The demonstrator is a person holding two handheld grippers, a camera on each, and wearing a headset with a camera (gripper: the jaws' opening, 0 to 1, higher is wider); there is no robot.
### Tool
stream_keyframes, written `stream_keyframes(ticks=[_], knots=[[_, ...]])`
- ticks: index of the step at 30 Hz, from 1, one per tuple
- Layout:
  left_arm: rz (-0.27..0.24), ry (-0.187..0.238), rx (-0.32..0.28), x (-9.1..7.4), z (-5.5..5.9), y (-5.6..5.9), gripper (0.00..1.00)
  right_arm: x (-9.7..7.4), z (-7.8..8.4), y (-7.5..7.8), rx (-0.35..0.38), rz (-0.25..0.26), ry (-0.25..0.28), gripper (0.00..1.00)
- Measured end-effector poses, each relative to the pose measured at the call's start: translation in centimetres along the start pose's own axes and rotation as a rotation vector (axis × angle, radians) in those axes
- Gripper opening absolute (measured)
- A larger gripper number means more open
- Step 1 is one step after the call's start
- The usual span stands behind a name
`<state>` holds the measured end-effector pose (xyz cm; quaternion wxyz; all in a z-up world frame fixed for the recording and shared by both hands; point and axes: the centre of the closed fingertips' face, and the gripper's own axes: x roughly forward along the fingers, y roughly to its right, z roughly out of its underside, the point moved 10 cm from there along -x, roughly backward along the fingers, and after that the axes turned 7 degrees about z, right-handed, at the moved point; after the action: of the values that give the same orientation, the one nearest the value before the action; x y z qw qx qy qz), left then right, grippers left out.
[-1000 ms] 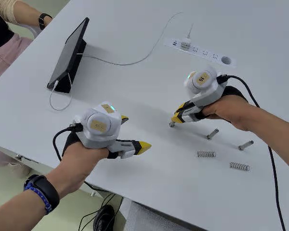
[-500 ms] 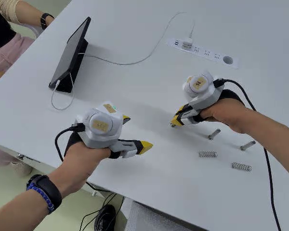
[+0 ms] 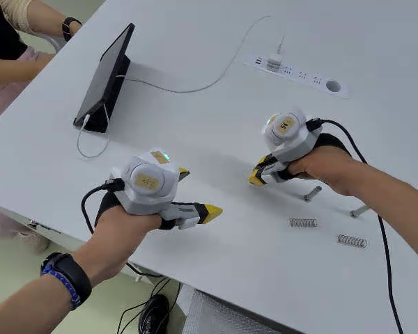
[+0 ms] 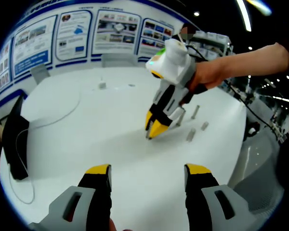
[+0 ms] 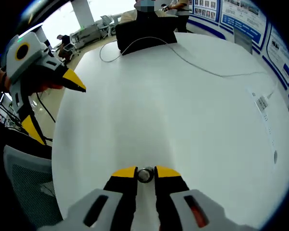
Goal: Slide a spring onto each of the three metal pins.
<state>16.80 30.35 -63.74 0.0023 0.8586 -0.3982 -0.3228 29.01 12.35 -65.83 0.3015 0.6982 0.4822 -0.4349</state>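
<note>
right gripper (image 3: 254, 179): clenched on one metal pin (image 5: 145, 174), tips low over the table (image 3: 195, 125) near its middle; probably steadying the pin as a post for a spring.
held pin: pinched between the yellow tips, its round end facing the right gripper view; contact with the tabletop impossible to tell.
left gripper (image 4: 148, 169): jaws spread wide, grasping nothing, hovering by the table's near edge and aimed at the right gripper; seemingly kept free to fetch a spring.
loose pins: first loose pin (image 3: 312, 193) and second loose pin (image 3: 359, 210), flat on the table toward its right side, just beyond the springs, within easy reach.
springs: near spring (image 3: 303, 223) and right spring (image 3: 352, 241), flat, closer to the near edge, apart from each other; none on a pin.
stage: early, no pin threaded yet.
tablet (image 3: 104, 76), power strip (image 3: 296, 75): far side, well apart from the work.
</note>
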Motion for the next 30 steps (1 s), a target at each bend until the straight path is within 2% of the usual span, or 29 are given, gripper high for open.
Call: stream_keyframes(ticks=[6,9,16,19,30], knots=[[0.002,0.0,0.0,0.0,0.0,0.0,0.62,-0.5,0.0,-0.3,-0.039,-0.012,0.007,0.26],[0.004,0.001,-0.002,0.0,0.0,0.1,0.63,-1.0,0.2,-0.4,-0.068,0.004,0.009,0.31],[0.008,0.002,-0.005,-0.2,0.2,0.3,0.63,-2.2,0.8,-0.6,-0.069,0.039,0.028,0.39],[0.009,0.001,-0.005,-0.3,0.3,0.4,0.62,-2.4,1.2,-0.4,-0.06,0.055,0.044,0.43],[0.018,-0.003,-0.007,-0.1,0.0,0.8,0.62,-4.0,2.6,-1.6,0.007,0.143,0.133,0.49]])
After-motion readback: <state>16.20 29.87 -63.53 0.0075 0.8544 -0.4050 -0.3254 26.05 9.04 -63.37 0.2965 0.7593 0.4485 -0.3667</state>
